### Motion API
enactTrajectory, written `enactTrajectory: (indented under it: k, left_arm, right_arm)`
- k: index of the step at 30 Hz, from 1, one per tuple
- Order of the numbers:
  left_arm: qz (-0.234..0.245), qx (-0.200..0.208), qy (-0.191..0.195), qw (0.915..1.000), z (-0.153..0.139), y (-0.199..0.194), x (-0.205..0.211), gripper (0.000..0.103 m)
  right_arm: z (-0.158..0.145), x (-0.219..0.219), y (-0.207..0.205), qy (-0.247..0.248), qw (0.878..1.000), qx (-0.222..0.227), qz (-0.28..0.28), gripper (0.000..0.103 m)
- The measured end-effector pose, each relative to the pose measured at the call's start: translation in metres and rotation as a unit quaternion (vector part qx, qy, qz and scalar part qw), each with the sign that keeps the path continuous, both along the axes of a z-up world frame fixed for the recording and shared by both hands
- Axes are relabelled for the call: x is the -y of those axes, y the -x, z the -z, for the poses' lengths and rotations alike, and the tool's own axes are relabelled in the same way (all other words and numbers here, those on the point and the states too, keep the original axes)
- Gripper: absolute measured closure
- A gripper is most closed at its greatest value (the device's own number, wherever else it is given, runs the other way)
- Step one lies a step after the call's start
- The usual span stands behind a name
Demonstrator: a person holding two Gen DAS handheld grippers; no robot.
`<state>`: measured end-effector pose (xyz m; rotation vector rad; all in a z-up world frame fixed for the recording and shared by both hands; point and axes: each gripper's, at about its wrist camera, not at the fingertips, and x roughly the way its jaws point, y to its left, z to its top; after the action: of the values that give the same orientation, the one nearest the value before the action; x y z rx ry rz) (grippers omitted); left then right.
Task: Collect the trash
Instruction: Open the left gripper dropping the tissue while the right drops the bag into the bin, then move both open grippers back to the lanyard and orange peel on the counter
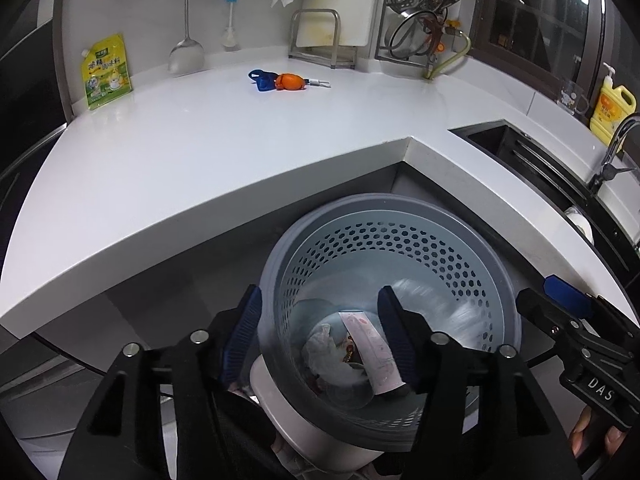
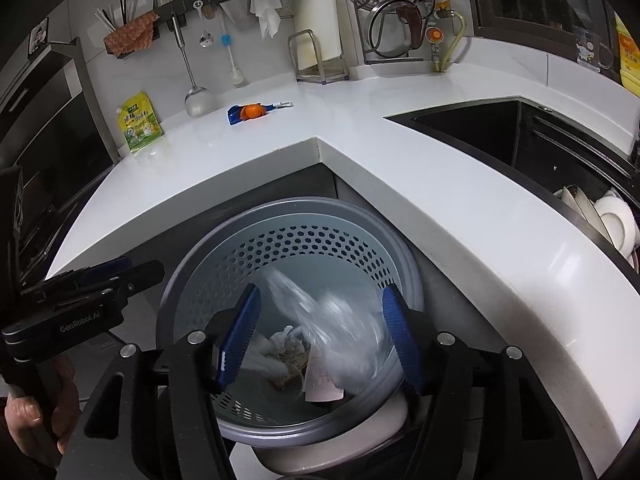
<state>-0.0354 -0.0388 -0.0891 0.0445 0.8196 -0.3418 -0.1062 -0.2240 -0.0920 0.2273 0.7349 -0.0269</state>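
Observation:
A grey perforated trash bin (image 1: 400,240) stands on the floor below the counter corner; it also shows in the right wrist view (image 2: 304,248). Crumpled paper (image 1: 324,348) and a pink wrapper (image 1: 370,344) lie at its bottom. A clear plastic bag (image 2: 340,332), blurred, is inside the bin between my right fingers, touching neither. My right gripper (image 2: 320,336) is open above the bin. My left gripper (image 1: 320,340) is open and empty over the bin's left rim. The right gripper also shows at the right of the left wrist view (image 1: 560,312).
The white counter (image 1: 200,152) wraps around the bin. On it lie blue and orange clips (image 1: 280,80) and a yellow-green pouch (image 1: 106,72). A black sink (image 2: 500,132) with dishes (image 2: 612,224) is to the right. A yellow soap bottle (image 1: 614,110) stands beyond it.

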Motion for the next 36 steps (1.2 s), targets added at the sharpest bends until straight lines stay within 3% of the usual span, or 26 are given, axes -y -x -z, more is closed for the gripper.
enactTrajectory:
  k: [8, 13, 19, 36]
  left_arm:
    - [-0.006, 0.022, 0.002, 0.9997, -0.007, 0.005, -0.005, 0.018]
    - [-0.009, 0.031, 0.006, 0.9995, -0.011, 0.006, -0.008, 0.01]
    - [-0.014, 0.037, 0.006, 0.9992, -0.016, 0.008, -0.012, 0.008]
    - [-0.034, 0.064, -0.005, 0.9973, -0.033, 0.012, -0.018, 0.007]
  right_arm:
    - [-0.003, -0.001, 0.004, 0.0, 1.0, 0.011, 0.001, 0.034]
    - [-0.009, -0.002, 0.008, 0.009, 1.0, 0.023, 0.006, 0.033]
    - [-0.018, -0.011, 0.012, 0.047, 0.998, 0.048, 0.014, 0.028]
    - [-0.03, -0.014, 0.012, 0.068, 0.994, 0.069, 0.052, 0.022]
